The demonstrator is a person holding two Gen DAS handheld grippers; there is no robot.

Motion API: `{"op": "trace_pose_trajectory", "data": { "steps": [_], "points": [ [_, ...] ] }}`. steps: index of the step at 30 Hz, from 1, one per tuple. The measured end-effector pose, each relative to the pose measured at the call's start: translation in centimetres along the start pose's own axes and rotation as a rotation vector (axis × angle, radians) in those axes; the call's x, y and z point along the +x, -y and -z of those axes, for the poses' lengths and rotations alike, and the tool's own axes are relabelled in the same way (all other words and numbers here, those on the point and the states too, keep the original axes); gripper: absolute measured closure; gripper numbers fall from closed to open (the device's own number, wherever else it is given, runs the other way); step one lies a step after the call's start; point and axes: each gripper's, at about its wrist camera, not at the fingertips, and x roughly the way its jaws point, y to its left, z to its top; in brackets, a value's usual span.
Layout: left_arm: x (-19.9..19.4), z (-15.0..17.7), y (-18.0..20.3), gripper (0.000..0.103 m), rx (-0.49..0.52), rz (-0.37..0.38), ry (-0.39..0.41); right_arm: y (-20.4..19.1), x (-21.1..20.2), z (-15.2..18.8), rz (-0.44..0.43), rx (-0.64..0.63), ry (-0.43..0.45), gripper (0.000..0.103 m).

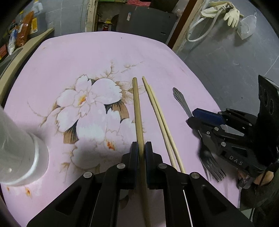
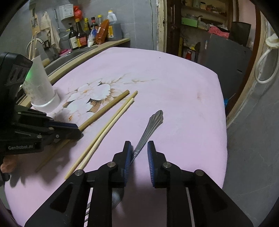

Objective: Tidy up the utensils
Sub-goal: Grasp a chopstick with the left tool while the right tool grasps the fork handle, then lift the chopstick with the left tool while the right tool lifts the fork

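My left gripper (image 1: 141, 148) is shut on a thick wooden stick (image 1: 137, 111) that lies along the pink table; it also shows in the right wrist view (image 2: 104, 109). Two thin pale chopsticks (image 1: 162, 122) lie side by side just right of it, also in the right wrist view (image 2: 102, 136). A metal fork (image 1: 181, 100) lies further right, tines (image 1: 213, 168) toward me. My right gripper (image 2: 139, 150) is open, its jaws either side of the fork handle (image 2: 148, 130), which touches the left pad. A translucent cup (image 2: 40, 87) stands at the table's left.
The pink flowered table (image 1: 69, 57) ends at the right over grey floor. A counter with sauce bottles (image 2: 82, 35) and a sink runs along the left. Shelves and a dark board (image 2: 226, 57) stand behind. A hose and gloves (image 1: 225, 12) lie on the floor.
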Motion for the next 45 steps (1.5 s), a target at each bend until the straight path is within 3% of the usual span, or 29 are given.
{"op": "trace_pose_trajectory", "data": {
  "steps": [7, 16, 18, 25, 35, 45],
  "points": [
    [0.6, -1.9, -0.5, 0.091, -0.004, 0.008, -0.015, 1.0, 0.8, -1.0, -0.022, 0.02, -0.033, 0.08],
    [1.2, -2.7, -0.3, 0.091, 0.022, 0.004, -0.034, 2.7, 1.5, -1.9, -0.102, 0.096, -0.063, 0.08],
    [1.3, -2.9, -0.5, 0.091, 0.013, 0.012, -0.038, 2.5, 1.6, -1.7, -0.095, 0.106, -0.04, 0.086],
    [1.8, -3.3, -0.2, 0.095, -0.001, 0.001, -0.025, 2.0, 1.4, -1.6, -0.077, 0.135, -0.015, 0.092],
    [-0.1, -0.8, -1.4, 0.098, -0.067, 0.021, 0.025, -2.2, 0.5, -0.9, 0.065, -0.058, -0.023, 0.095],
    [-1.1, 0.2, -2.6, 0.098, -0.118, 0.062, 0.032, -3.4, -0.1, 0.0, 0.064, -0.045, -0.072, 0.096]
  ]
}}
